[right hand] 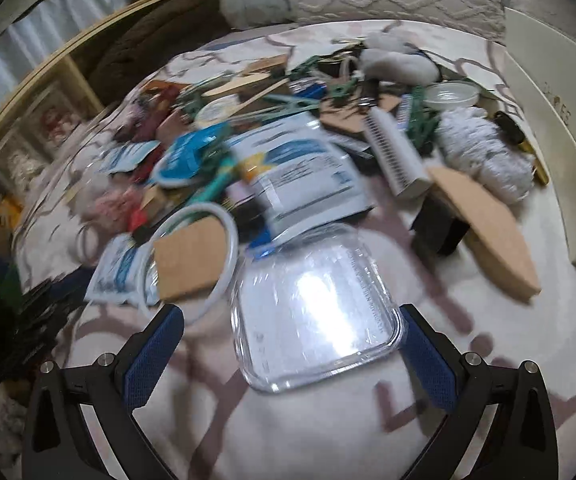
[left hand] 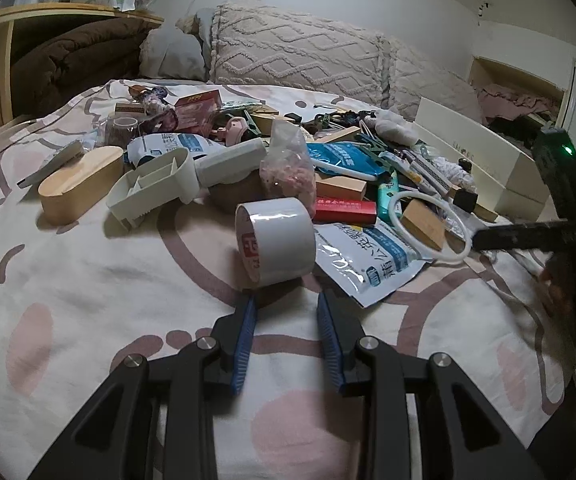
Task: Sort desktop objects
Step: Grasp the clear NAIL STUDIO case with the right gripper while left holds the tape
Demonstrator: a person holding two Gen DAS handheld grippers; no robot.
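Clear plastic lid (right hand: 316, 312) lies flat; glare-streaked.

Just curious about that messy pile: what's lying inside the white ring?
A tan wooden block sits inside the white ring, tilted across it. The ring rests partly on a blue-and-white packet. What lies beneath the block is covered.

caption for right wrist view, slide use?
Right gripper open over a clear plastic lid at the edge of mixed clutter on a patterned bedsheet.
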